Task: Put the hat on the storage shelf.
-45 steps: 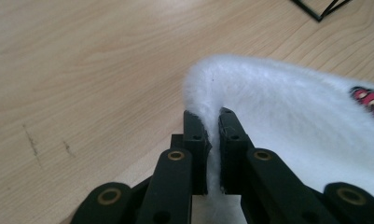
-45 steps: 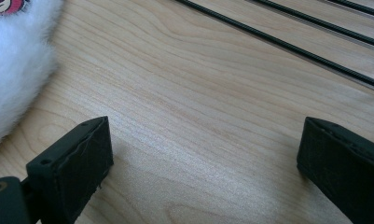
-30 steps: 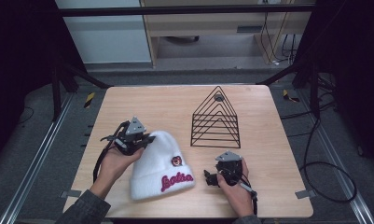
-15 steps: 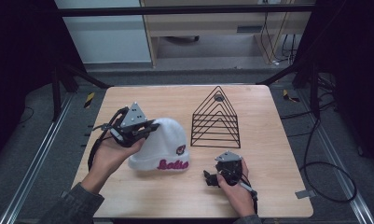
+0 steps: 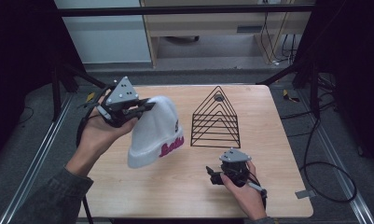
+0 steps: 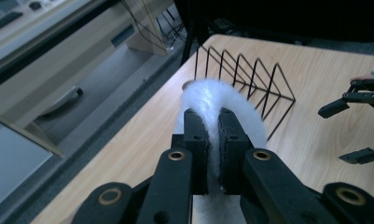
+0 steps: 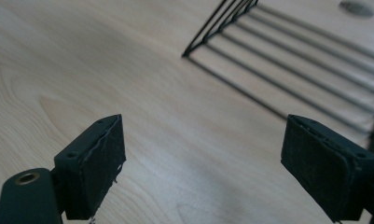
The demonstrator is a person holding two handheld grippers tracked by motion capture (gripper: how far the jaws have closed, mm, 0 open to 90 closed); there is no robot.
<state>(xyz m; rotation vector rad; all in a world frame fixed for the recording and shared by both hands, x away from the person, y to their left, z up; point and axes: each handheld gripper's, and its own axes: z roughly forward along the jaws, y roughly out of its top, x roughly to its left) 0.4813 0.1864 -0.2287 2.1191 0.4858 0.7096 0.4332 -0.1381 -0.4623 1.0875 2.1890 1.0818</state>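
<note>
A white knit hat (image 5: 154, 130) with pink lettering hangs in the air over the left half of the table (image 5: 175, 186). My left gripper (image 5: 145, 106) is shut on its top edge; in the left gripper view the white fabric (image 6: 208, 93) is pinched between the two pads. My right gripper (image 5: 216, 176) is held over the front right of the table, open, with nothing between its pads (image 7: 93, 163). Its jaws have just been closing a little. It also appears at the right of the left gripper view (image 6: 345, 133).
A black wire rack (image 5: 216, 119) shaped like a row of triangles stands at the back middle of the table, just right of the hat and beyond the right gripper (image 7: 212, 163). A small round grey mark (image 5: 218, 97) lies behind it. Cables trail on the floor at the right.
The left hand has lifted the hat off the table, and it now hangs from the gripper. The right gripper has risen slightly.
</note>
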